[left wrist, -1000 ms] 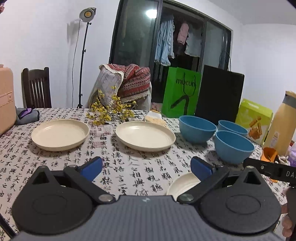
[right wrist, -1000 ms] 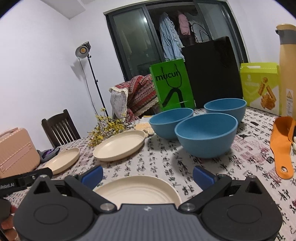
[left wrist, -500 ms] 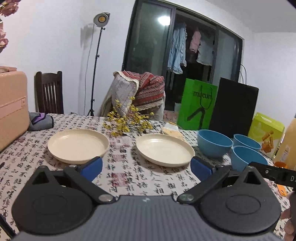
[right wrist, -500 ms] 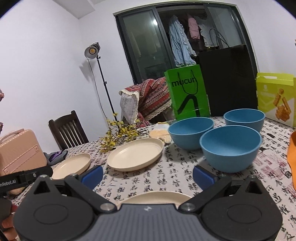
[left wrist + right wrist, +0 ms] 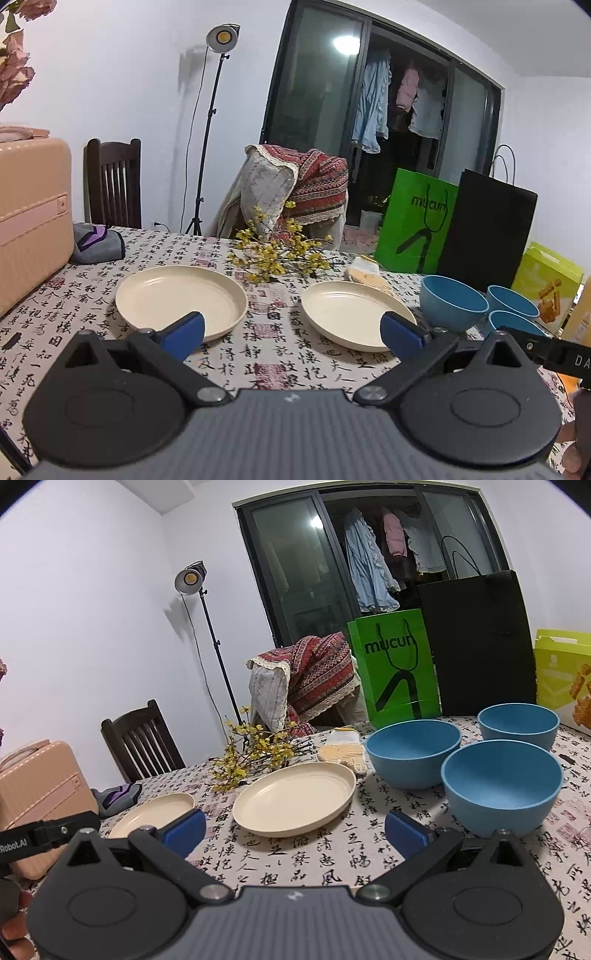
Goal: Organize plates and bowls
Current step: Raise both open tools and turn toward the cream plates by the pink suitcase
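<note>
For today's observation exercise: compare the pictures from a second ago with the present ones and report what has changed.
Both views tilted up and back: the third cream plate near the grippers has dropped out of sight below them. The left gripper and right gripper stay open and empty. The two cream plates and three blue bowls sit unmoved on the table.

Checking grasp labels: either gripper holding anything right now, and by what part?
Nothing held. Left gripper and right gripper both open, fingers wide apart with only tablecloth between; the plates lie untouched.

We see two cream plates (image 5: pixel 181 301) (image 5: pixel 354 314) lying flat, apart. Three blue bowls (image 5: pixel 413 751) (image 5: pixel 517 725) (image 5: pixel 500 784) stand upright, clustered beside them.
</note>
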A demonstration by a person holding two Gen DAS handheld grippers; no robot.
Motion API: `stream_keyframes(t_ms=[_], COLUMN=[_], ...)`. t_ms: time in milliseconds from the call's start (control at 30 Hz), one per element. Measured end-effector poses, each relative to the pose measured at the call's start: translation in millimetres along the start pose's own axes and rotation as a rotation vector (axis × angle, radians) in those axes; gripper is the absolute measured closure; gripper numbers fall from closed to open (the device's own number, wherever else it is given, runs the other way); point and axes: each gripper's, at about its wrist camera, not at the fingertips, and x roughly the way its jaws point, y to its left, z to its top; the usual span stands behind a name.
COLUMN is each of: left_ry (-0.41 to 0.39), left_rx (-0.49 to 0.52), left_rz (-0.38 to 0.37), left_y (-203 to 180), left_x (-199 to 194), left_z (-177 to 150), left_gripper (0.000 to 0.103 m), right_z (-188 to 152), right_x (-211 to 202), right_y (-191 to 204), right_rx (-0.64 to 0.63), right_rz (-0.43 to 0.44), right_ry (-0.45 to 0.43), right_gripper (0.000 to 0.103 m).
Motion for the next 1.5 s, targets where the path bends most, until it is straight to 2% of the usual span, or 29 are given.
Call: stream_keyframes(t_ms=[500,833,1233,1500], left_ry=[0.03,0.02,0.002,0.019], left_rx=[-0.042,-0.065,-0.094,-0.119], left_rz=[0.023,0.05,0.107,0.108], left_y=[38.2,49.8,71.2,92.7], left_x=[23.2,40.6,63.4,82.9], left_z=[28.0,49.9,59.7,73.1], left_gripper=[0.0,0.0,0.0,0.0], right_z=[11.4,26.4,36.4,43.3], right_x=[38.1,63.6,102.5,127.3], right_y=[19.8,30.2,64.1,82.7], right_rx=[0.076,0.098,0.036,0.034], right_rz=[0.014,-0.011,-0.021,-0.02], right_ry=[0.048,0.07,0.081,0.077], right_gripper=[0.0,0.0,0.0,0.0])
